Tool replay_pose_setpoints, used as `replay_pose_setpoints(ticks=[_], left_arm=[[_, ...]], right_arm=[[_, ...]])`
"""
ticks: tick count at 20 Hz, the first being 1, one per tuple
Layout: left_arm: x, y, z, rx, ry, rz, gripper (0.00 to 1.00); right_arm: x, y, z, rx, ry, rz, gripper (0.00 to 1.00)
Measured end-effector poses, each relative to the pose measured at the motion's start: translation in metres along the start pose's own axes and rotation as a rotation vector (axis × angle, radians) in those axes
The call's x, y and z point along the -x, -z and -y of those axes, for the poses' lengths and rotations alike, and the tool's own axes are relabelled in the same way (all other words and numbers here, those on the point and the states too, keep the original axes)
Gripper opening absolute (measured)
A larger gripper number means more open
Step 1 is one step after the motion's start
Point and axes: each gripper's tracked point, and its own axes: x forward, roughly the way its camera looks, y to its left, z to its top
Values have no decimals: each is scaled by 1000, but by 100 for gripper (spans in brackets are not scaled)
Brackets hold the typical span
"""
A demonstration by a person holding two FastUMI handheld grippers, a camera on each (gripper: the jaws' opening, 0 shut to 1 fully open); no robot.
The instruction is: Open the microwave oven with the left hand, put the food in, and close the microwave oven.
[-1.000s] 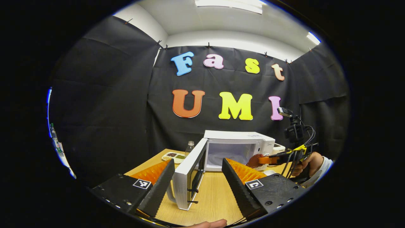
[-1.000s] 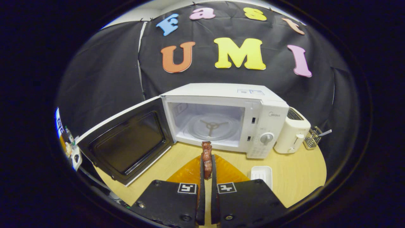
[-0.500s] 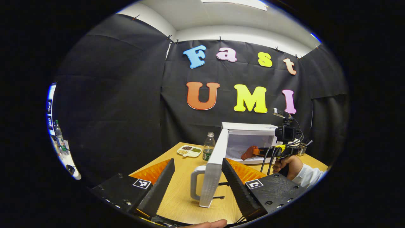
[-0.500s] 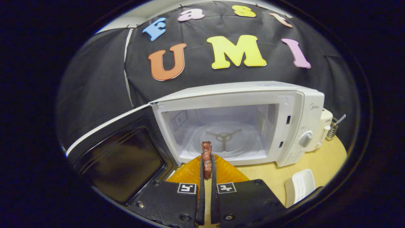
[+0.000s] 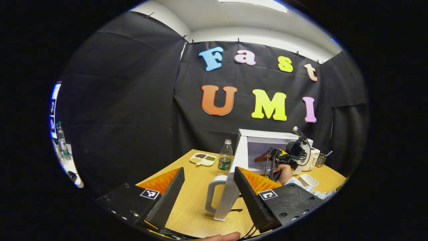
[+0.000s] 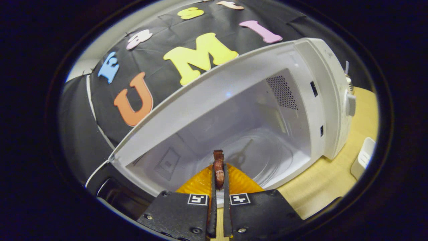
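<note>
The white microwave (image 5: 267, 136) stands open on the wooden table, its door (image 5: 230, 187) edge-on just ahead of my left gripper (image 5: 209, 170). That gripper is open and holds nothing; the door handle (image 5: 211, 194) lies between its fingers without touching them. In the left gripper view a hand (image 5: 284, 171) pushes the right gripper (image 5: 267, 156) into the oven's mouth. In the right gripper view my right gripper (image 6: 219, 168) is shut on a brown piece of food (image 6: 218, 158), tilted, at the front edge of the cavity (image 6: 234, 127) above the glass turntable (image 6: 271, 157).
A water bottle (image 5: 225, 154) and a divided snack tray (image 5: 202, 159) sit left of the microwave. A toaster (image 5: 313, 157), a utensil holder (image 5: 322, 159) and a small white dish (image 5: 309, 179) stand on its right. The control knob (image 6: 349, 104) is beside the cavity.
The right gripper has carried the food forward from in front of the microwave into its opening and tilted. The left gripper stays open by the door, which has not swung.
</note>
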Motion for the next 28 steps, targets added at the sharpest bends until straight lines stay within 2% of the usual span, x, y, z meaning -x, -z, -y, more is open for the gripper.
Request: replay_pose_setpoints(ticks=[2,3,4,6,8,9,10,11,12,13,14,15,16,22,26,28], left_arm=[[2,-6,3,-5,-1,11,92],[3,-8,5,-5,4,17,92],[5,-10,10,-7,12,25,92],[10,-16,14,-13,17,39,92],[13,-22,18,-17,22,54,92],[15,-24,21,-19,28,61,92],[17,-25,24,-20,34,68,92],[20,-27,28,-21,42,73,92],[22,-29,31,-22,50,79,92],[23,-31,36,-23,58,84,92],[26,-33,39,-25,64,86,91],[28,-32,44,-31,71,87,92],[30,-33,47,-38,75,88,92],[38,-22,57,-62,77,76,92],[41,-15,41,-71,16,72,91],[38,-14,34,-53,4,82,91]], right_arm=[[-12,4,0,-50,-2,0,11],[-11,5,-1,-54,-2,2,21],[-11,4,0,-52,5,5,12],[-11,5,0,-46,7,8,15],[-14,0,9,-14,58,30,18],[-14,-5,18,30,100,51,36],[-25,-5,28,84,135,69,68],[-18,-11,35,132,162,69,100],[-10,-13,35,162,167,69,88],[-1,-13,30,173,150,61,100],[5,-16,29,176,132,59,100],[17,-20,30,181,121,56,89],[28,-22,30,186,104,48,100],[126,-57,36,290,2,66,100],[216,-96,63,350,-31,116,100],[267,-129,74,386,-56,190,100]])
